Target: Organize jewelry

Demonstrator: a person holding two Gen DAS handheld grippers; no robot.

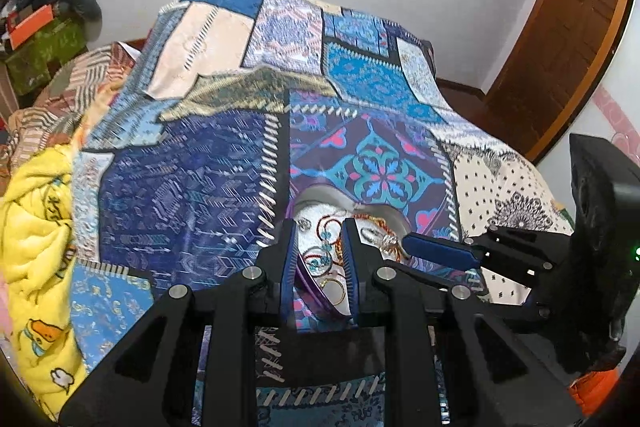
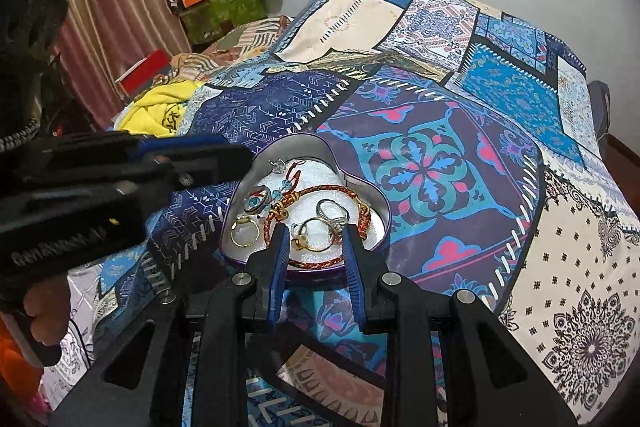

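Purple-rimmed metal, heart-shaped: that's the tin [image 2: 362, 187] sitting on the patchwork quilt [image 2: 540, 227], and all the jewelry is lying inside it on a white, foamy-looking liner.

I'm hovering the right gripper [image 2: 316, 239] right over the near rim of the tin, jaws partly apart with nothing pinched between them. Framed in that gap is a gold ring [image 2: 310, 241] lying flat, with a silver ring [image 2: 330, 211] just beyond it. So the next pick is basically straight ahead and down from the right gripper. A flat ring has no long axis to line up with, so I'm guessing I'll have to catch it across the band.

The left gripper [image 1: 320, 259] is coming in from the tin's left side, jaws also partly apart. In its own view the tin's rim is running between its pads, but I can't tell whether they're actually pressing on it or just straddling it. My read is it's there to steady the tin.

Other bits: a braided red-and-gold bracelet [image 2: 332, 189] curving round the tin's middle and near edge, a ring with a blue stone [image 2: 256, 203] on the left, and a round gold ring [image 2: 245, 231] at the left edge.

Smooth metal on soft foam, so I'm expecting the rings to skid if I nudge them.
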